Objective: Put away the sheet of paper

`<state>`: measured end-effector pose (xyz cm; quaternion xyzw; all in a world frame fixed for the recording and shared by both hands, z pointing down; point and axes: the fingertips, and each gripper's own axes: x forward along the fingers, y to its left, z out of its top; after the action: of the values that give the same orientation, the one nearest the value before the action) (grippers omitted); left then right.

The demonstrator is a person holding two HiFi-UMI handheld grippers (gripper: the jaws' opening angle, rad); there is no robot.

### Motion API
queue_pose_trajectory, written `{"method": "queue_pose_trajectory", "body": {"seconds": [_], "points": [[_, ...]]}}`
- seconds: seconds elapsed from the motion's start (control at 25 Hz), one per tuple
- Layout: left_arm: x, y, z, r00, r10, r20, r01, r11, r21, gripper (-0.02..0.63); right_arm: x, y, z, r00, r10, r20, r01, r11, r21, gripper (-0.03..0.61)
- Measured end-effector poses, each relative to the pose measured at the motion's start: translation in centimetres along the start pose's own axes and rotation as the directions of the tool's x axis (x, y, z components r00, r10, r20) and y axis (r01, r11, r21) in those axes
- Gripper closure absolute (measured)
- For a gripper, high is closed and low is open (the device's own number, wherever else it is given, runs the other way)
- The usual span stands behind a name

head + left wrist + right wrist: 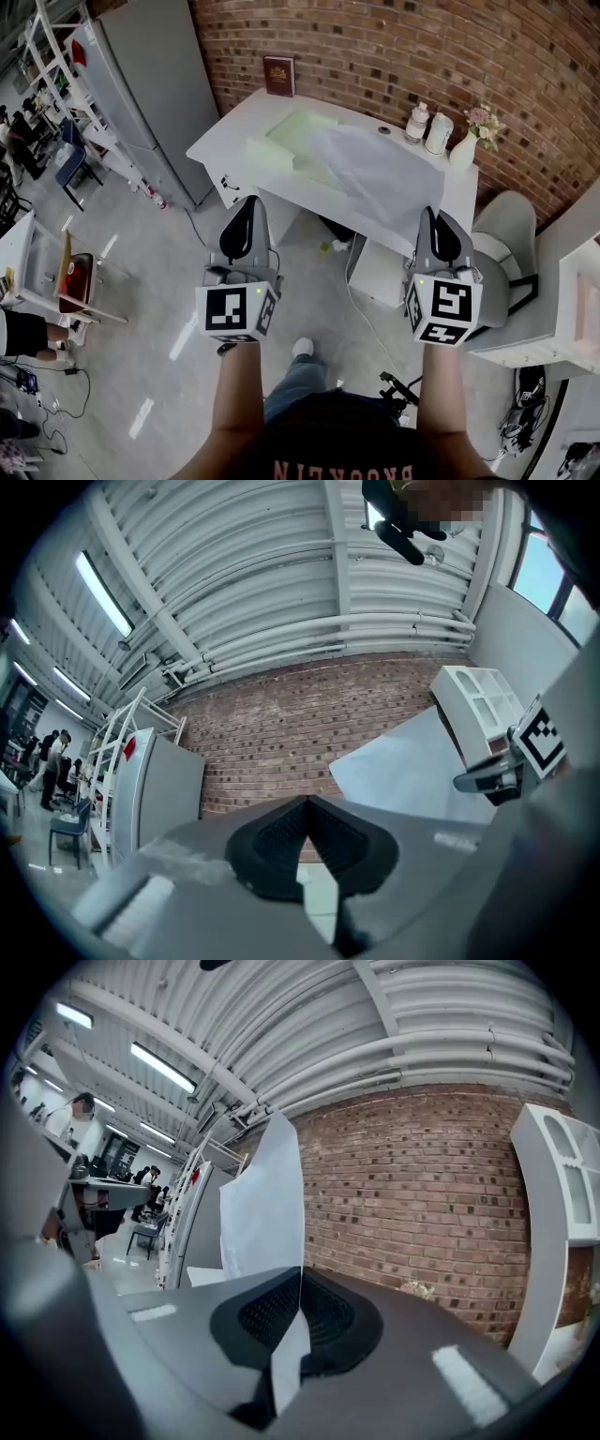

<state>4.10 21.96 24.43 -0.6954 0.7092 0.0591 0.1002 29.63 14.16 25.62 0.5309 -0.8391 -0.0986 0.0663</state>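
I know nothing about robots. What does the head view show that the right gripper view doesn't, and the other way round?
Only the head view shows the book standing by the wall, two bottles, the pale chair and the person's forearms. Only the right gripper view shows the ceiling pipes, the strip lights, and, close up, the right gripper shut on the edge of the sheet of paper. Both show that gripper, the sheet and the brick wall.

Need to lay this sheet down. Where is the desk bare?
Bare: the left corner of the desk beside the green pad, and the rear strip between book and bottles. Crowded: the right rear corner, bottles and vase. The sheet hides the rest.
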Motion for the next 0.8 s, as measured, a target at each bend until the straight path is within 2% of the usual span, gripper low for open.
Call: {"method": "queue_pose_trajectory", "body": {"seconds": [0.44,0.8], "points": [[10.5,7.0,-2.4,0.996,-0.091,-0.006,0.091,0.996,-0.001,0.62,12.5,1.8,0.6,0.998,-0.068,-0.013,0.068,0.998,0.016,0.577],[14.9,10.7,-5.6,0.996,-0.082,-0.037,0.081,0.997,-0.02,0.62,18.9,2.5,-0.5,0.998,-0.063,-0.03,0.065,0.996,0.06,0.577]]}}
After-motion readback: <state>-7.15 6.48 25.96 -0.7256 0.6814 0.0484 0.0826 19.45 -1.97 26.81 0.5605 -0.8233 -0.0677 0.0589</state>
